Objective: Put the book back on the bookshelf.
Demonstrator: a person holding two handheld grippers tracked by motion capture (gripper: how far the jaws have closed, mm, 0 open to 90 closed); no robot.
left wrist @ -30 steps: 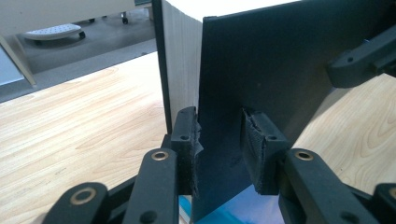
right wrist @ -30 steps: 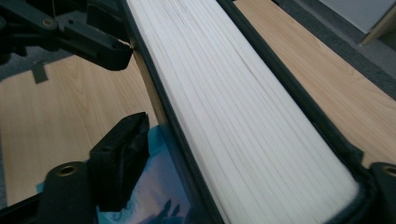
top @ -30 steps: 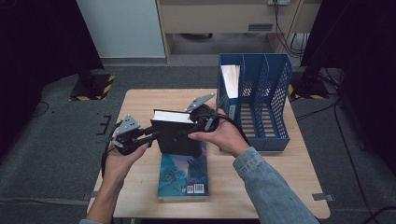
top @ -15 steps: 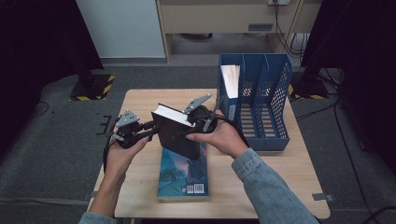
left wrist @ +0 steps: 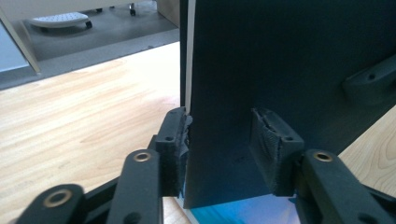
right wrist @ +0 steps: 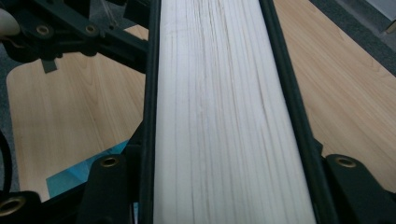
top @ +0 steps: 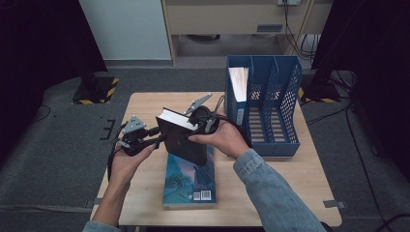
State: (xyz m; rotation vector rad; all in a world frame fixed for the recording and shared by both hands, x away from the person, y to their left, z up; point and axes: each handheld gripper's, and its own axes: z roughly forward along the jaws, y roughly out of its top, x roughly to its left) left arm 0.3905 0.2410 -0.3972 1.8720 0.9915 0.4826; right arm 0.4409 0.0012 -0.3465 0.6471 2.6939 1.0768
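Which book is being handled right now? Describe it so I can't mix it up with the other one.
On the wooden table, left of the blue file rack, the black book is held up off the table, between the left gripper and the right gripper. Unlike the teal picture-cover book lying flat beneath it, it is plain black and tilted, with its white page edge showing.

Dim surroundings, evenly lit table, blurred close-ups
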